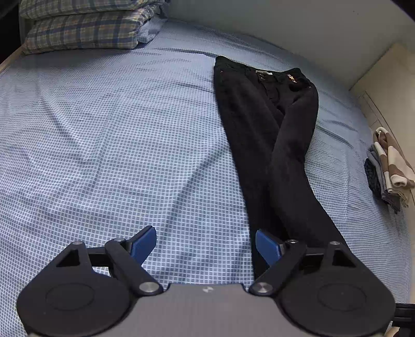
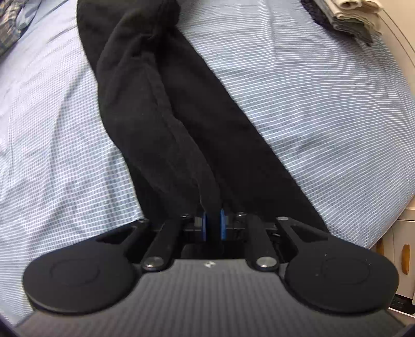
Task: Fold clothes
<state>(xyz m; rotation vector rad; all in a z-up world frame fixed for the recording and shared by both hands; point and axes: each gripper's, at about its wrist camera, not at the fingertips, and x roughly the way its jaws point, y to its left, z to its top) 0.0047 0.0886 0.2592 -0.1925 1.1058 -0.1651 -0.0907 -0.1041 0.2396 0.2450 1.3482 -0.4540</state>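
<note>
A pair of black trousers [image 1: 269, 134] lies lengthwise on the blue checked bed sheet [image 1: 109, 145], waistband at the far end, the two legs overlapping toward me. My left gripper [image 1: 206, 243] hovers open over the sheet just left of the leg ends, its blue pads wide apart with only sheet between them. In the right wrist view my right gripper [image 2: 214, 225] is shut on the black trousers [image 2: 166, 109] near a leg end, and that cloth rises off the sheet into its blue pads [image 2: 222, 224]. The hems themselves are hidden behind the grippers.
Two plaid pillows [image 1: 83, 33] are stacked at the head of the bed, far left. A pile of folded clothes [image 1: 389, 171] sits at the bed's right edge, also seen as folded clothes [image 2: 345, 18]. A pale wall and cabinet [image 1: 384, 75] border the right side.
</note>
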